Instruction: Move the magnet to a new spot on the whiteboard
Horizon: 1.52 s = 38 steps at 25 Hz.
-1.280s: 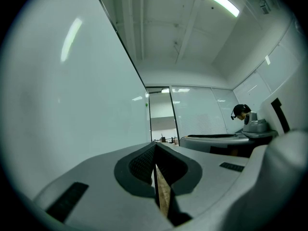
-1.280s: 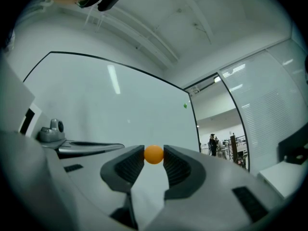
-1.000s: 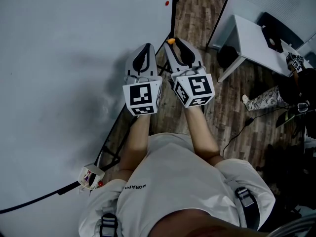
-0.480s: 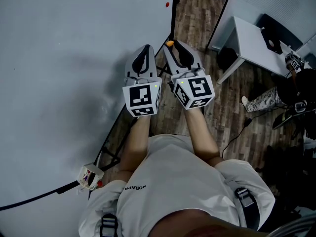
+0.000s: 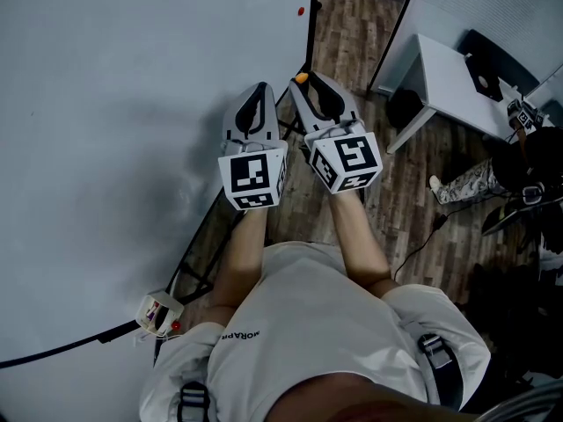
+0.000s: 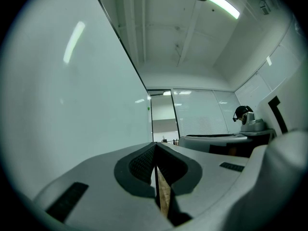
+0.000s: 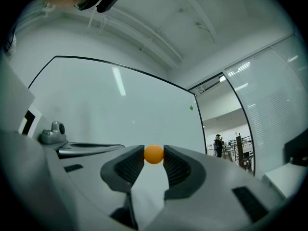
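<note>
two claws: held side by side in front of the person, near the right edge of the whiteboard [image 5: 132, 95]
left claw [image 6: 155, 147]: clenched, nothing between its pads; it seems to have no part in this step and is best kept clear of the board
right claw [image 5: 305, 81]: grasping the round orange magnet [image 7: 154, 154] at the very tips of its pads
magnet's place: off the board, in the air, just beside the board's dark edge
step in hand: judged as carrying the magnet to a fresh spot; setting it down is not yet done
doing it well: turn the right claw toward the bare white face; come in slowly and square-on; keep the pinch until the magnet seats; then release and draw straight back
spot to pick: bare board, well apart from the small red dot [image 5: 300, 10]
risk: the hold is thin on a round shape; slackening early could drop it to the wooden floor [image 5: 352, 33]
</note>
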### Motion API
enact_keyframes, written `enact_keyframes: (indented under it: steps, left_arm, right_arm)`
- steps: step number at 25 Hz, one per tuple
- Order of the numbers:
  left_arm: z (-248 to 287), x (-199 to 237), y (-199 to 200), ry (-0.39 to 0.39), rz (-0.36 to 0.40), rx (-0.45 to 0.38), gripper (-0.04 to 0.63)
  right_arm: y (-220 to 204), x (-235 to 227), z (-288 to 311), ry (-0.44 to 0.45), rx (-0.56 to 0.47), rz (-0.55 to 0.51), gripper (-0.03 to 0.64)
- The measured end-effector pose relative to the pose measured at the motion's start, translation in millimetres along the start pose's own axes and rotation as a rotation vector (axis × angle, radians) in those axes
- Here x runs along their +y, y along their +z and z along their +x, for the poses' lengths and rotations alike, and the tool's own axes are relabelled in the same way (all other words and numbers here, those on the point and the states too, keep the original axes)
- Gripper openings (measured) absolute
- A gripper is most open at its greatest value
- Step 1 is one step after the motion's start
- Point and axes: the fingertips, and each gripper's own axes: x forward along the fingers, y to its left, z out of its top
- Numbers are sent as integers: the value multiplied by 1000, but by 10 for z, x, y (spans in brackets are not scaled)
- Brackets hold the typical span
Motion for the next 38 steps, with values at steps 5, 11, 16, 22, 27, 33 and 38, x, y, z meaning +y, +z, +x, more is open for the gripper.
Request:
enact_keyframes:
  steps: [5, 11, 16, 22, 27, 33, 38]
  left_arm:
    - [-34, 47, 9, 3, -3, -12, 3]
    - [-40, 88, 0, 20, -4, -7, 3]
    - [-34, 122, -14, 31, 1, -4, 3]
    - [-10, 150, -26, 32, 3, -3, 3]
    - [28, 145, -19, 34, 8, 6, 3]
    - [47, 184, -47, 38, 6, 7, 3]
    - [70, 208, -56, 45, 4, 7, 3]
  right_arm:
    - [1, 8, 64, 19, 4, 14, 131]
    - [-18, -30, 182, 47, 19, 58, 131]
    - [-48, -47, 272, 72, 23, 71, 130]
    - [-58, -65, 401, 91, 21, 70, 130]
    - [-39, -122, 538, 113, 32, 79, 130]
    - [-75, -137, 723, 142, 50, 64, 130]
    - [-136, -182, 852, 162, 75, 44, 130]
